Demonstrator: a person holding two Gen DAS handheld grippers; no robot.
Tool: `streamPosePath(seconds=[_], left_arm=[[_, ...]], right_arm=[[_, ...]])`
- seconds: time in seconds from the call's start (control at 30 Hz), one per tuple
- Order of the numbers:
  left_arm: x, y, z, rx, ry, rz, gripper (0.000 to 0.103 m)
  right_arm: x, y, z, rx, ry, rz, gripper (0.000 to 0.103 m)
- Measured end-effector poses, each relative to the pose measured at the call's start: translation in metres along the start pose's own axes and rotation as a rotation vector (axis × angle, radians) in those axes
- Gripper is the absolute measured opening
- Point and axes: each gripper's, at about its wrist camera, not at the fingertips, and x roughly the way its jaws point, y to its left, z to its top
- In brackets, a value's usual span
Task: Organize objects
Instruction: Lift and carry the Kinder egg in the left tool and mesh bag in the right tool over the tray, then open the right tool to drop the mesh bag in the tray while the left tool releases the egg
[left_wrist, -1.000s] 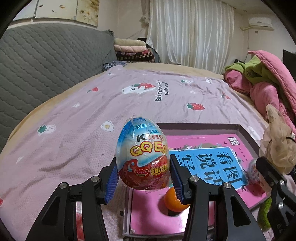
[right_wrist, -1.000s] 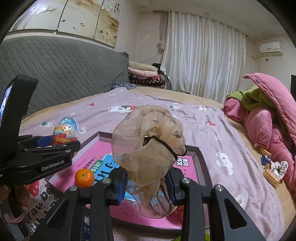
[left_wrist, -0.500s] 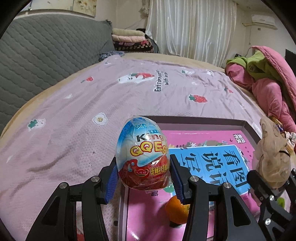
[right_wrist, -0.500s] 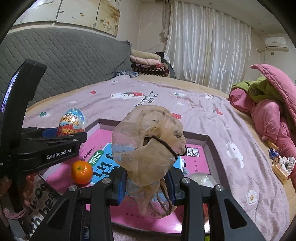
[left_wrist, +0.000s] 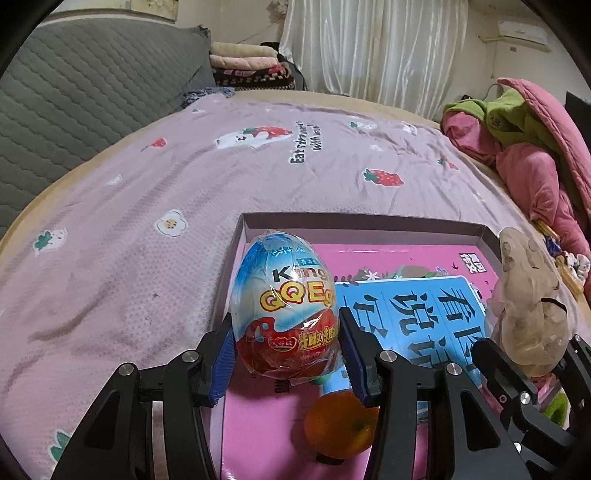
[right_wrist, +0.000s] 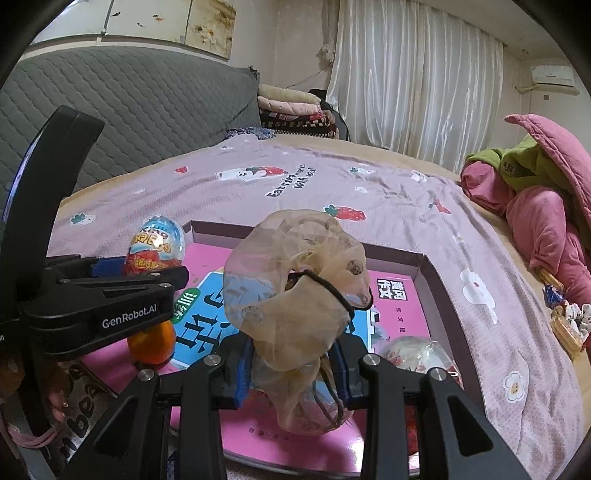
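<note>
My left gripper (left_wrist: 286, 354) is shut on a foil-wrapped toy egg (left_wrist: 284, 306), blue on top and red below, held upright over the near left corner of the shallow tray (left_wrist: 362, 221). My right gripper (right_wrist: 293, 363) is shut on a beige sheer scrunchie (right_wrist: 295, 295) with a black hair tie, above the tray's (right_wrist: 439, 291) front. The tray holds a pink and blue book (left_wrist: 406, 306), an orange (left_wrist: 340, 424) and a clear wrapped ball (right_wrist: 417, 354). In the right wrist view the left gripper (right_wrist: 147, 271) and its egg (right_wrist: 155, 245) show at left.
The tray lies on a lilac strawberry-print bedspread (left_wrist: 147, 192). Pink and green quilts (left_wrist: 517, 147) pile up at the right, a grey padded headboard (left_wrist: 74, 92) at the left. Small wrapped items (right_wrist: 565, 321) lie on the bed right of the tray.
Both grippers have sunk and moved forward over the tray, each keeping its grip. The tray and the orange look nearer and larger.
</note>
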Motion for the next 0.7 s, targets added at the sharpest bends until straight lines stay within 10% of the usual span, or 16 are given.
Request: streamPosePath(seconds=[0.7], left_arm=[[0.017, -0.001, -0.003, -0.002, 0.083, -0.030, 0.053]], right_arm=[[0.011, 0.001, -0.002, -0.004, 0.057, 0.016, 0.036]])
